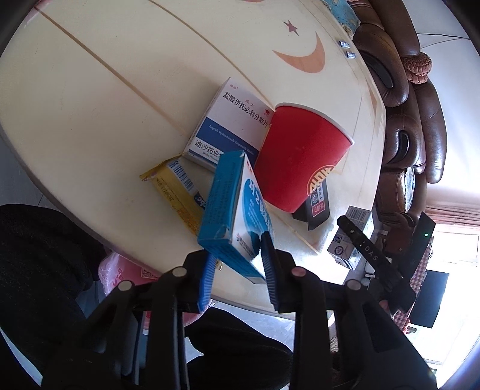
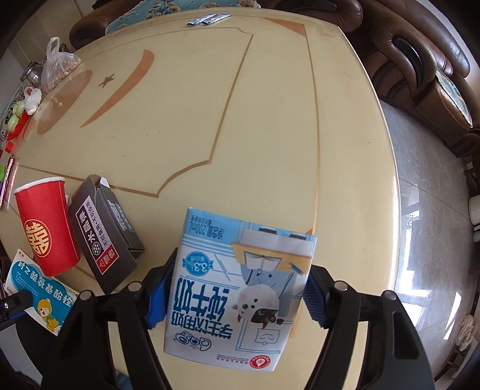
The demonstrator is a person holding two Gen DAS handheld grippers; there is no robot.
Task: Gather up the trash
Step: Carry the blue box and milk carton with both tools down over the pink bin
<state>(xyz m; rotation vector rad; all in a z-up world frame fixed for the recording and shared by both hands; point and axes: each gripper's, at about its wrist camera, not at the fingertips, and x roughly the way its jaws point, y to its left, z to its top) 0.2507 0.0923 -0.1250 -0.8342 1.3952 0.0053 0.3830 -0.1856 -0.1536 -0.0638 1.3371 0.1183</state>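
My left gripper (image 1: 237,252) is shut on a blue medicine box (image 1: 234,204), which tilts up off the cream table (image 1: 105,90) near its front edge. Behind it lie a white-and-blue medicine box (image 1: 231,126), a yellow packet (image 1: 177,189), a red paper cup (image 1: 300,159) on its side and a black box (image 1: 315,207). My right gripper (image 2: 240,270) is shut on a blue-and-white milk carton (image 2: 240,285), its pads pressing both sides. Left of it in the right wrist view are the red cup (image 2: 45,228), the black box (image 2: 105,234) and the blue box (image 2: 39,288).
A pink plastic bag (image 1: 126,273) hangs below the table edge beside a person's dark clothing (image 1: 36,255). A brown leather sofa (image 2: 420,60) curves round the far side. Small sachets (image 2: 210,19) and a clear bag (image 2: 57,69) lie at the table's far edges.
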